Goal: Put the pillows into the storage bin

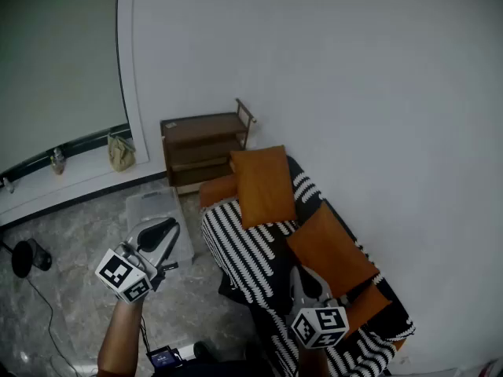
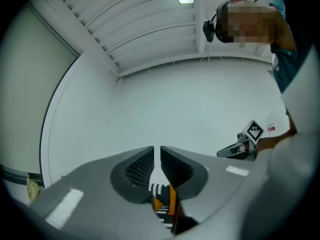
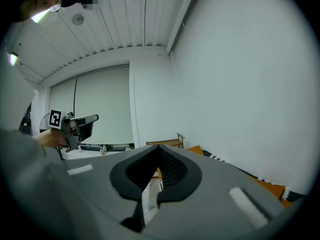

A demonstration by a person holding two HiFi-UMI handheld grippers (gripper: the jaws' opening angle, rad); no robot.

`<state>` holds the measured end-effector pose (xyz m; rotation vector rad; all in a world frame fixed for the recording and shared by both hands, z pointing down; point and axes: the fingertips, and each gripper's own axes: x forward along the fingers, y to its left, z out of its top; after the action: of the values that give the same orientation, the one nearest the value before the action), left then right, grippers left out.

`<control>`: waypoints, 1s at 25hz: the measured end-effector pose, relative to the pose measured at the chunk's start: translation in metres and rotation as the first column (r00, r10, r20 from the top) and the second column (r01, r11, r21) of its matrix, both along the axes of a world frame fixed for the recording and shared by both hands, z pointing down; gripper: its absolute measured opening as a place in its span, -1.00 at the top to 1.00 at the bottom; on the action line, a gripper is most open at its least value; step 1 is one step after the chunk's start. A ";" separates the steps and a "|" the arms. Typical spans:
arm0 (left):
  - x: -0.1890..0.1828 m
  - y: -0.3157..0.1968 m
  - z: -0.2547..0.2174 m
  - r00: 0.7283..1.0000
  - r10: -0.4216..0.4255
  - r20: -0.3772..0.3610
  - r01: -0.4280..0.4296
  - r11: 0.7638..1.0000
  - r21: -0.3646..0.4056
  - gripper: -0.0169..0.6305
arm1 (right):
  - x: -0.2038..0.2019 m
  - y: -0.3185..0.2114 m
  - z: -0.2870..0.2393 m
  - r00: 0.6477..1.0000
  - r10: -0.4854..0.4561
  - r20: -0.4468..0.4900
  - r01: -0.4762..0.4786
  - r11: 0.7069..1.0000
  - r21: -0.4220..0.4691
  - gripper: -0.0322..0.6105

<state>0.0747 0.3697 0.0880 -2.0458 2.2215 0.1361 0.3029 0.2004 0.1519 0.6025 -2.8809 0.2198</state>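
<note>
Orange pillows [image 1: 263, 183] lie along the striped sofa [image 1: 244, 250] against the wall, one propped upright at its far end. The clear storage bin [image 1: 153, 206] stands on the marble floor [image 1: 71, 234] just beside the sofa, in front of a wooden shelf [image 1: 206, 144]. The left tool [image 2: 157, 149] hangs above the bin, clenched to a thin slit on nothing. The right tool [image 3: 159, 148], over the sofa's near end, is clenched and empty.

A wooden shelf [image 1: 206, 149] stood against the white wall [image 1: 354, 93], beyond the left claw [image 1: 167, 232]. A black-and-white striped sofa [image 1: 244, 250] lay just to its right. A small bag [image 1: 120, 153] sat on the ledge [image 1: 78, 173], farther off up-left.
</note>
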 end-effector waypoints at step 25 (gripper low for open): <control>-0.101 -0.107 0.058 0.996 0.040 -0.075 -0.045 0.997 -0.061 0.83 | -0.108 -0.087 0.055 1.000 -0.004 -0.011 0.003 0.996 -0.088 0.89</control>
<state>-0.0266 0.2629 0.1456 -2.1553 2.2535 0.1505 0.1949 0.1138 0.2071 0.5815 -2.8444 0.3395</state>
